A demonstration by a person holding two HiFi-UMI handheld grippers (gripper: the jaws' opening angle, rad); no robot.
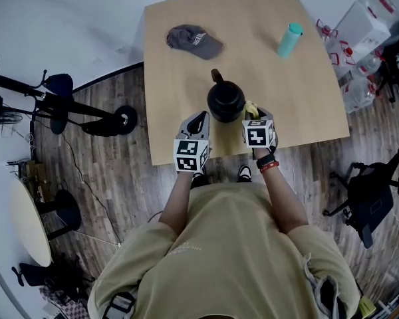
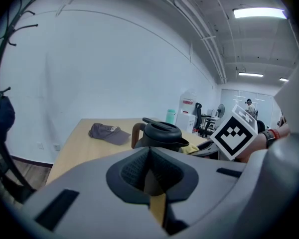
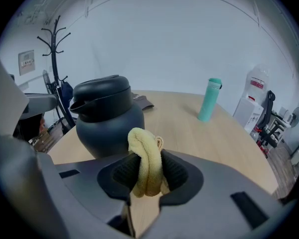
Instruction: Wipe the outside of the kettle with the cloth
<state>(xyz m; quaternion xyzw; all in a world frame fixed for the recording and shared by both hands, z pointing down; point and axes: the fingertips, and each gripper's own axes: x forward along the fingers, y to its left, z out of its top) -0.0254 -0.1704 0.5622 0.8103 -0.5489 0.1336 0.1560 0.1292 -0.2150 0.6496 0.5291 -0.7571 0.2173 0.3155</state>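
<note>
Kettle [image 1: 226, 102] upright on the desk [image 1: 186, 65], close to the 6 o'clock edge as my head view has it. Dark body, lid [image 3: 102, 86] seated, brown handle [image 1: 216, 77] pointing to 12 o'clock.

Right claw [image 3: 147, 171] sits at the kettle's 4 o'clock, low beside the body. Its jaws are clamped on the cloth [image 3: 145, 156], a yellow roll folded over and standing up between the pads. The cloth is just beside the kettle's wall; I cannot tell from the right gripper view whether the two touch.

Left claw [image 2: 149, 161] sits at the kettle's 8 o'clock, near the body but apart from it. Jaws pressed together, pads meeting, nothing between them. In the left gripper view I have the kettle dead ahead, handle at its 9 o'clock, spout [image 2: 192, 142] at its 3 o'clock, and a scrap of the yellow cloth showing just past the spout.

Elsewhere on the desk: grey cap [image 1: 194, 41] at 11 o'clock from the kettle, well apart. Teal bottle [image 1: 289, 39] upright between 1 and 2 o'clock, also well apart.

Marker cubes [image 1: 189, 155] on both claws face up toward my head camera. Red and black band [image 1: 268, 165] on the right wrist.
</note>
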